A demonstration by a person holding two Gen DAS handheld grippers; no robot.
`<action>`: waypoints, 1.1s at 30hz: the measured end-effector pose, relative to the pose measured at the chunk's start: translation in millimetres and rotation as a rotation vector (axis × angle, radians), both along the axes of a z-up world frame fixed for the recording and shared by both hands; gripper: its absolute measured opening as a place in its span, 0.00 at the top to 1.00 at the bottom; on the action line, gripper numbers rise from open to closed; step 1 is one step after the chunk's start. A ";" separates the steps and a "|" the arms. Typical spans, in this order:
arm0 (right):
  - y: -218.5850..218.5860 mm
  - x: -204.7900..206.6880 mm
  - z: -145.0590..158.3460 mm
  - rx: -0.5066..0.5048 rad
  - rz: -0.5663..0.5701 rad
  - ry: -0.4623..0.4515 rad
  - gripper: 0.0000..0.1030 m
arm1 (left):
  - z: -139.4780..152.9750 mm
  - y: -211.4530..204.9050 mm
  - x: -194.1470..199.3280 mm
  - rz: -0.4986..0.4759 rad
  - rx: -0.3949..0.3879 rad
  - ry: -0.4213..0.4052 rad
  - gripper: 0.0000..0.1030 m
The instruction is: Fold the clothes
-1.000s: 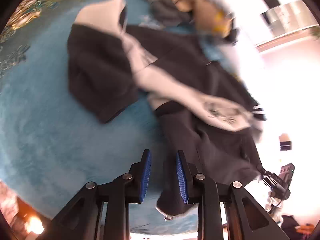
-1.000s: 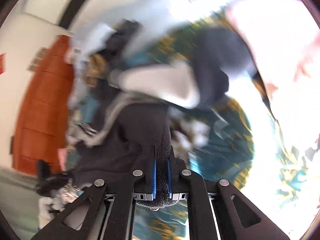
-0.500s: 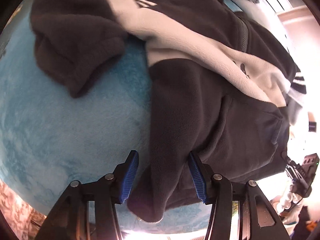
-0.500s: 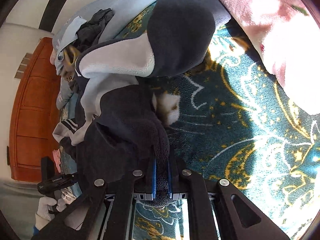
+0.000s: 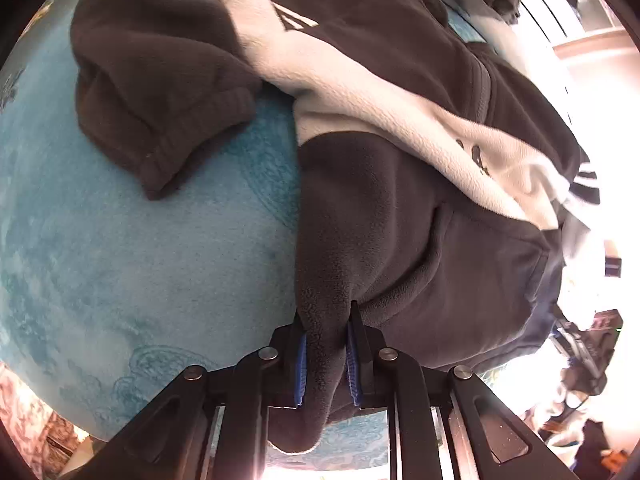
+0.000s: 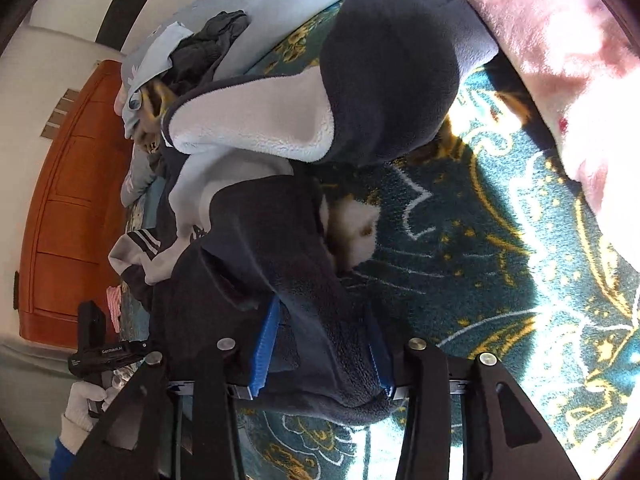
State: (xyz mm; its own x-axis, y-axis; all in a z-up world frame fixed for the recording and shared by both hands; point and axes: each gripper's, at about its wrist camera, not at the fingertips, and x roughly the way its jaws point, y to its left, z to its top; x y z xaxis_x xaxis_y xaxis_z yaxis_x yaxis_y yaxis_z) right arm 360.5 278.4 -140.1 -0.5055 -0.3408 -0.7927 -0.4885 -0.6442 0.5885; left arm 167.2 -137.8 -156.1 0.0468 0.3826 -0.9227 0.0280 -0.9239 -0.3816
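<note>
Left gripper [image 5: 325, 354]: blue-padded fingers clenched on a fold at the hem of the dark fleece jacket [image 5: 400, 216]. The jacket, dark with pale cream panels, lies spread on a teal patterned blanket [image 5: 140, 248], one sleeve [image 5: 160, 92] folded beside the body. Right gripper [image 6: 320, 352]: jaws parted, with the jacket's dark hem lying loose between the pads, ungripped. A pink floral blanket [image 6: 560, 60] lies beyond; a gloved hand [image 6: 82, 406] holds the other tool at lower left.

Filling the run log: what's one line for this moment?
left tongs: shut on fleece jacket hem | right tongs: open around hem | jacket on teal blanket
</note>
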 end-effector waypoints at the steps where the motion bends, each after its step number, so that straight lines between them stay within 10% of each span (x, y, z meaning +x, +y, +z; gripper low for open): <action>1: -1.6 -2.0 -3.8 -0.004 -0.006 -0.008 0.57 | 0.9 -0.5 -0.7 0.000 0.001 0.002 0.83; 6: -13.5 -9.3 -13.3 -0.036 -0.010 -0.017 0.60 | 8.9 -6.6 -9.5 0.000 -0.001 0.006 0.85; 10: -27.4 -9.4 -10.7 -0.075 0.034 -0.028 0.90 | 25.5 -23.7 -21.8 0.024 -0.023 0.034 0.88; 15: -44.7 2.6 -19.9 -0.153 0.061 -0.052 0.91 | 29.8 -34.3 -22.4 0.039 -0.094 0.035 0.88; 20: -61.9 15.0 -30.0 -0.228 0.088 -0.078 0.91 | 26.5 -26.5 -25.7 -0.002 -0.111 0.033 0.88; 26: -78.0 -5.3 11.9 -0.014 0.265 -0.060 0.86 | 52.6 -19.3 -37.1 -0.076 -0.038 0.103 0.82; 33: -58.3 -24.0 64.1 0.136 0.261 0.028 0.61 | 96.3 -56.5 -68.3 0.109 -0.044 0.340 0.58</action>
State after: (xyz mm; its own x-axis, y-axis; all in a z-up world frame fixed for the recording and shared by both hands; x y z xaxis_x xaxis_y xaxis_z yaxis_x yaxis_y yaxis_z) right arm 336.5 220.1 -76.0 -0.4369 -0.3541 -0.8269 -0.2804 -0.8198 0.4992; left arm 98.9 -194.2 -59.8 -0.3044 0.3282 -0.8942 0.0058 -0.9381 -0.3463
